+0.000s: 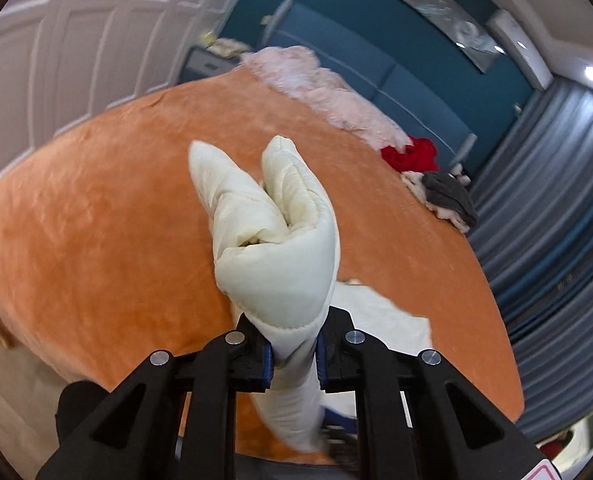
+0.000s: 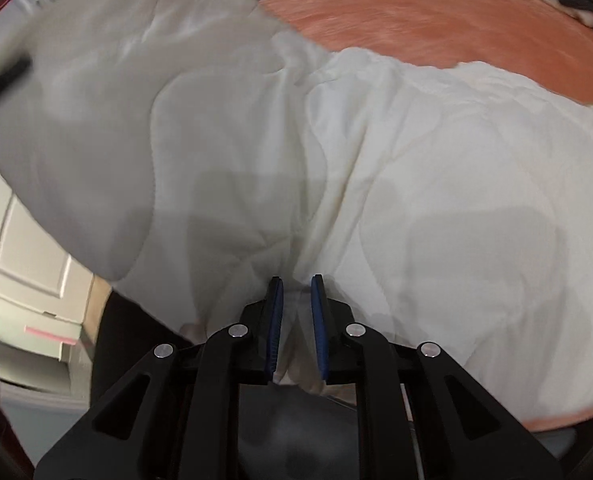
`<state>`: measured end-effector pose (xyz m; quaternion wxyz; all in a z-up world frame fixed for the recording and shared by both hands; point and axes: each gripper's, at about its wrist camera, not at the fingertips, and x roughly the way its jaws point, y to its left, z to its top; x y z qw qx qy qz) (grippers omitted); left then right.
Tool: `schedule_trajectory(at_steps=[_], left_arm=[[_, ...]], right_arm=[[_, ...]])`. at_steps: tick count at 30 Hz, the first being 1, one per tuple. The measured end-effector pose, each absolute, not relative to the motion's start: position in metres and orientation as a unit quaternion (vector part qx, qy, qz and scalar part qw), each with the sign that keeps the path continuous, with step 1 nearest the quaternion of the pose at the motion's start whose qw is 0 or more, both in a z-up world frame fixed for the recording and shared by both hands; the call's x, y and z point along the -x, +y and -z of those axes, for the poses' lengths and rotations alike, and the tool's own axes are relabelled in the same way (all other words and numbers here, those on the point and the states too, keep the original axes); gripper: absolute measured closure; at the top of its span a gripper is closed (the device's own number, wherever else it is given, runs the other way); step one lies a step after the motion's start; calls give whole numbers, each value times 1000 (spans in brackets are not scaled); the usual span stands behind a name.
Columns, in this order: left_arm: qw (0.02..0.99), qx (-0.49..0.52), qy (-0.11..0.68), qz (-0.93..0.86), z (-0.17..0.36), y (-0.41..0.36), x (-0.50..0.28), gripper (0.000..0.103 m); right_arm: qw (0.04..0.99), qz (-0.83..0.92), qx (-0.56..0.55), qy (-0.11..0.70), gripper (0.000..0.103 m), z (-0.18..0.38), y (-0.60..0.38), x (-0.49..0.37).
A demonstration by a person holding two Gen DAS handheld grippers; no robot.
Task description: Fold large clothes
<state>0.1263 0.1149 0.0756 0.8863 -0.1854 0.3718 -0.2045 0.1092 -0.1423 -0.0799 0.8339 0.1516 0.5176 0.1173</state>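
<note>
A cream quilted garment [image 2: 376, 160] lies spread over the orange bed cover [image 2: 416, 12]; its left part hangs lifted and blurred in the right wrist view. My left gripper [image 1: 294, 354] is shut on a bunched fold of the cream garment [image 1: 272, 248], held up above the bed. My right gripper [image 2: 296, 300] is shut on an edge of the same garment at the bed's near side, with a thin layer of cloth between the blue pads [image 2: 276, 320].
On the orange bed [image 1: 96, 220], a pink fluffy blanket [image 1: 328, 88], a red garment [image 1: 410, 154] and a grey and white pile [image 1: 444, 196] lie along the far side. A blue headboard [image 1: 376, 72], grey curtains [image 1: 556, 200] and white closet doors [image 1: 76, 40] surround the bed.
</note>
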Motion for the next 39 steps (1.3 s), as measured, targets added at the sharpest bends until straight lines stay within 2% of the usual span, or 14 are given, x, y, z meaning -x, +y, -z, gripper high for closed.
schedule_trajectory(at_steps=[4, 10, 16, 22, 27, 29, 30, 31, 32, 35, 39], left_arm=[[893, 133, 350, 249, -98, 72, -107, 91], [878, 86, 356, 307, -99, -10, -99, 91], [867, 11, 377, 326, -72, -91, -86, 91], [840, -25, 428, 332, -27, -134, -76, 90], [840, -60, 438, 315, -9, -147, -61, 82], [842, -67, 431, 317, -12, -142, -52, 67], [841, -65, 429, 325, -15, -137, -49, 60], [837, -55, 428, 336, -19, -126, -44, 45], [837, -44, 426, 342, -23, -115, -42, 33], [839, -29, 429, 334, -31, -85, -35, 28], [846, -22, 450, 284, -16, -49, -40, 25]], right_arm=[[838, -115, -184, 500, 89, 63, -158, -100], [859, -55, -208, 465, 88, 40, -234, -54], [859, 32, -225, 459, 88, 45, -306, -3], [854, 65, -247, 452, 88, 48, -337, 25], [857, 69, -256, 441, 88, 40, -345, 24], [864, 70, -255, 428, 87, 28, -347, 24], [868, 70, -256, 419, 82, 20, -348, 23], [873, 69, -257, 408, 77, 9, -350, 21], [878, 66, -257, 398, 68, -1, -351, 19], [893, 34, -259, 366, 59, -32, -352, 6], [899, -4, -267, 348, 24, -54, -342, -27]])
